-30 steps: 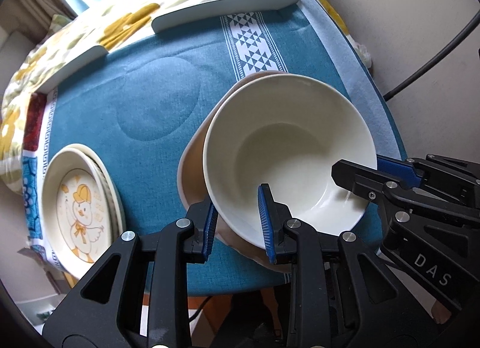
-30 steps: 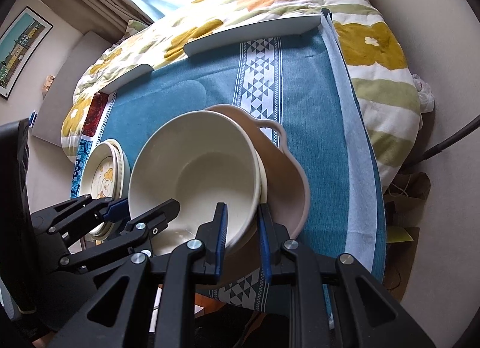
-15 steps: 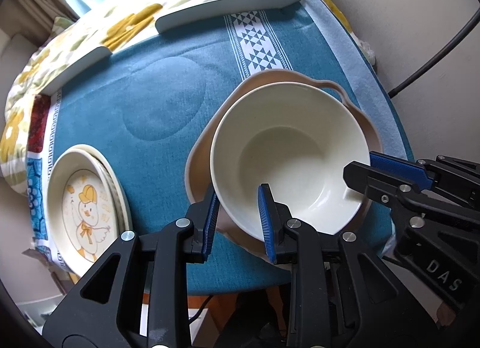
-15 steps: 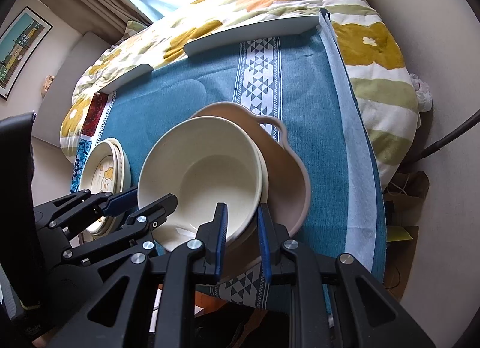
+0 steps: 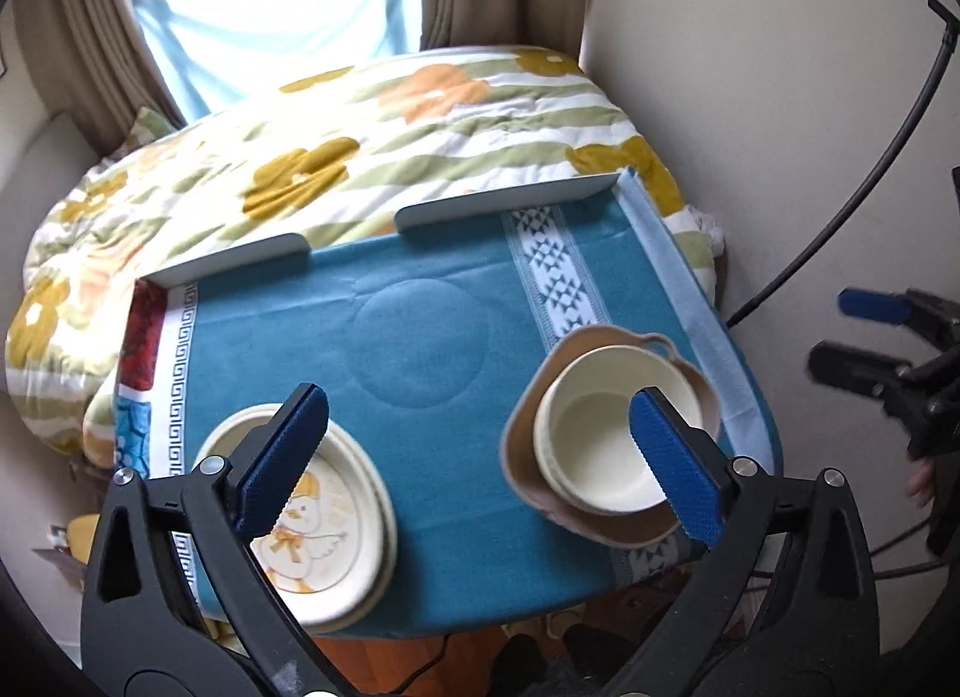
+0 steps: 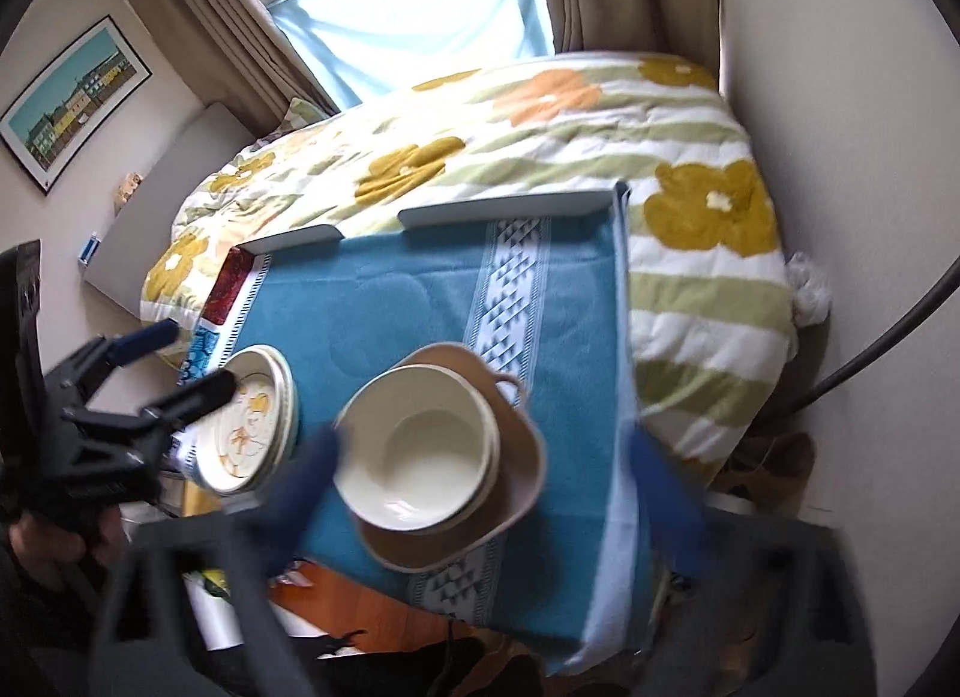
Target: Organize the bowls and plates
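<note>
Both hand-held grippers empty. Left hand-held gripper (image 5: 474, 457) jaws have just been opening and now stand wide apart with nothing between the pads. Right hand-held gripper (image 6: 480, 493) is motion-blurred in its own view, but its jaws have just been opening too, also spread wide and clear of the crockery; the left wrist view shows it off to the side, apart from everything.

Landmark: white patterned stripe (image 5: 543, 271) on the blue cloth over the tabletop (image 5: 420, 337).
- Cream bowl (image 5: 606, 445) sits nested in the tan handled dish (image 5: 540, 493), at the near end of the stripe, close to the tabletop's near edge. It looks like two cream bowls stacked; I can't be sure.
- Plate stack (image 5: 324, 517), duck-print plate on top, sits well apart from the stripe, on the opposite near corner, overhanging the edge slightly.

Progress, my read: bowls are grouped in one stack, plates in another, nothing loose elsewhere on the cloth. Sorting looks essentially done. What's left, at most: nudging the plate stack inboard and squaring the bowl in the dish, since it sits off-centre.
</note>
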Motion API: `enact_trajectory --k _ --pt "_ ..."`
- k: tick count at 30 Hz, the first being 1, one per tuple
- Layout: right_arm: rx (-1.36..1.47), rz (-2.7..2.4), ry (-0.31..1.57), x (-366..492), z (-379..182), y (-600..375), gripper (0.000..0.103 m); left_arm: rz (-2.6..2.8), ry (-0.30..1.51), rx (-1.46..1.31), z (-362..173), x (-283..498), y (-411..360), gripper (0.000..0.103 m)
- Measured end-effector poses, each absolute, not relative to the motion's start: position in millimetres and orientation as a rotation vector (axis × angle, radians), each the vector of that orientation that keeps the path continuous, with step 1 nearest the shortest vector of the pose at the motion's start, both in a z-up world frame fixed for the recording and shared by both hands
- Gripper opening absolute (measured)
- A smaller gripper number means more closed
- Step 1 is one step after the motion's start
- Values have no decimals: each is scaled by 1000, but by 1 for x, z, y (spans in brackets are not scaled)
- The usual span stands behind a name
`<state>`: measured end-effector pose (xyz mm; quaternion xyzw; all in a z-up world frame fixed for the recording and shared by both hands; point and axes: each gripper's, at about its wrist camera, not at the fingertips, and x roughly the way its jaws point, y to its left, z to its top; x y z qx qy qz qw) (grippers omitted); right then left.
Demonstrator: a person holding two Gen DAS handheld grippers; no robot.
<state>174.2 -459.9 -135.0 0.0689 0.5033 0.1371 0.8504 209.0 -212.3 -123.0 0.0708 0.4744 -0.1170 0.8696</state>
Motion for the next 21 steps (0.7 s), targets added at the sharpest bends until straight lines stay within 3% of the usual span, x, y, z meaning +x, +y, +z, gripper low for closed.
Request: enact_trajectory --k 12,15,17,21 --pt "-115 241 1308 201 -202 -461 102 -324 1253 250 -209 242 -192 96" --pt "-148 266 1366 208 -222 -454 88 -354 1304 266 -231 247 -199 90" --pt "-136 287 1410 213 -237 -452 71 -369 1340 272 -245 252 -202 89" --pt "-111 337 1461 218 -254 -444 54 -429 1380 216 -260 257 -205 79"
